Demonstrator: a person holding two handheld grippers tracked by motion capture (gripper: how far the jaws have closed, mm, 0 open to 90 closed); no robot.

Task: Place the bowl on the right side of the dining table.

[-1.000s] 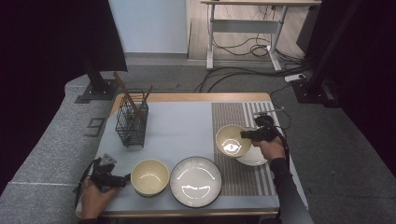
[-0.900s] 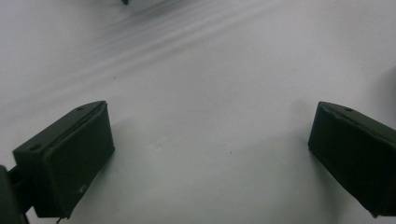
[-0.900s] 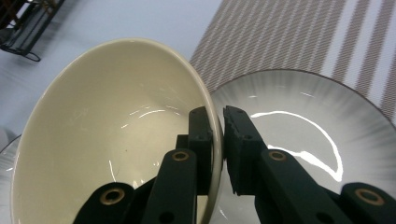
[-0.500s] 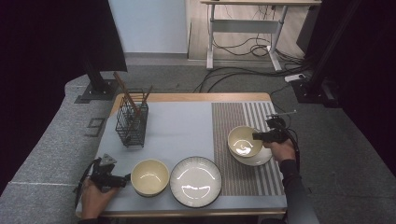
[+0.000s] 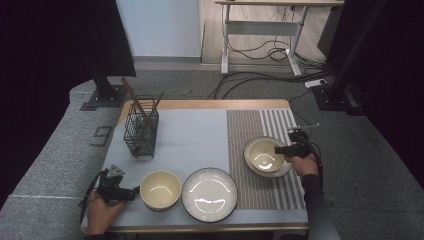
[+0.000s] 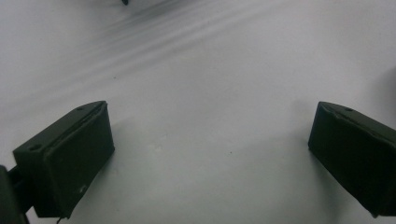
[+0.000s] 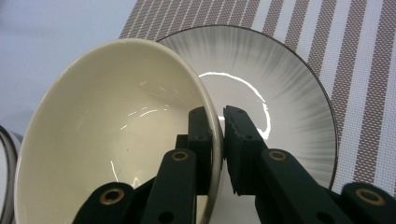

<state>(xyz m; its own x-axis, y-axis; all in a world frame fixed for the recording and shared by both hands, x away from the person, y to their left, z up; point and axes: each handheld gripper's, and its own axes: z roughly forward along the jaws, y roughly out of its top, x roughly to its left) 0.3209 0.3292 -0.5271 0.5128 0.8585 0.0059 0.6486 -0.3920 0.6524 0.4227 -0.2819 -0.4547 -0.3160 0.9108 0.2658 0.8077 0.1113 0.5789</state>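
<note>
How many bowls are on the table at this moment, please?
2. One cream bowl sits over the plate on the striped mat, its rim pinched by the right tongs. The other bowl stands near the front edge, beside the left tongs.

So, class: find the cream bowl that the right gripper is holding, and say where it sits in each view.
High view: the cream bowl sits right of centre, over a grey-rimmed plate on the striped mat.
Left gripper view: pale table surface between two open jaws.
Right gripper view: bowl at left, rim pinched by the right gripper.
Shared landmark: the plate.
</note>
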